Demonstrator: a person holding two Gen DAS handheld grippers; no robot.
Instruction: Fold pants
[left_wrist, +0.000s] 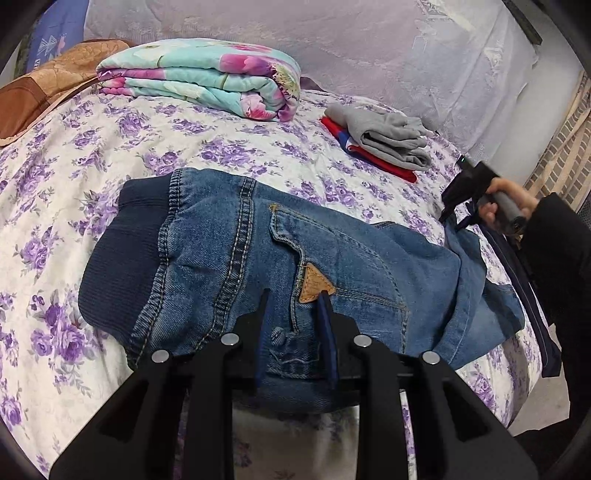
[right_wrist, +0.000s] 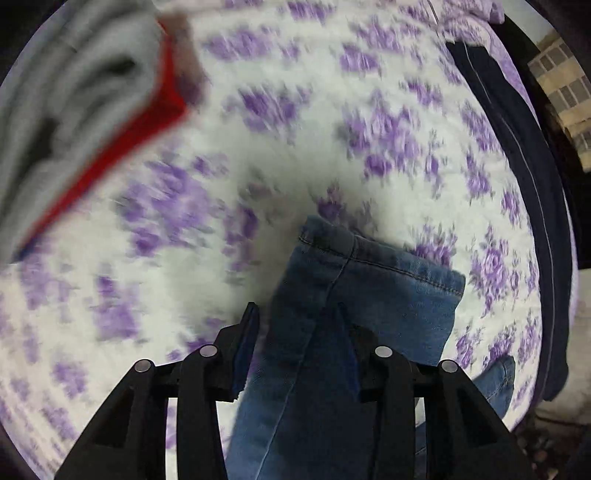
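Observation:
Blue denim pants (left_wrist: 229, 258) with a dark ribbed waistband lie folded on the purple-flowered bedsheet (left_wrist: 110, 147). My left gripper (left_wrist: 293, 299) rests over the seat by the tan pocket patch, its fingers apart with a fold of denim between them. My right gripper (right_wrist: 295, 314) is shut on the pants' leg ends (right_wrist: 369, 280) and holds them above the sheet; it also shows in the left wrist view (left_wrist: 452, 218) at the pants' right end. The right wrist view is motion-blurred.
A folded floral quilt (left_wrist: 207, 81) and a brown cushion (left_wrist: 44, 88) lie at the back. A grey garment on a red one (left_wrist: 384, 140) lies at the back right, close to the right gripper (right_wrist: 74, 92). A dark garment (right_wrist: 517, 166) hangs along the bed's right edge.

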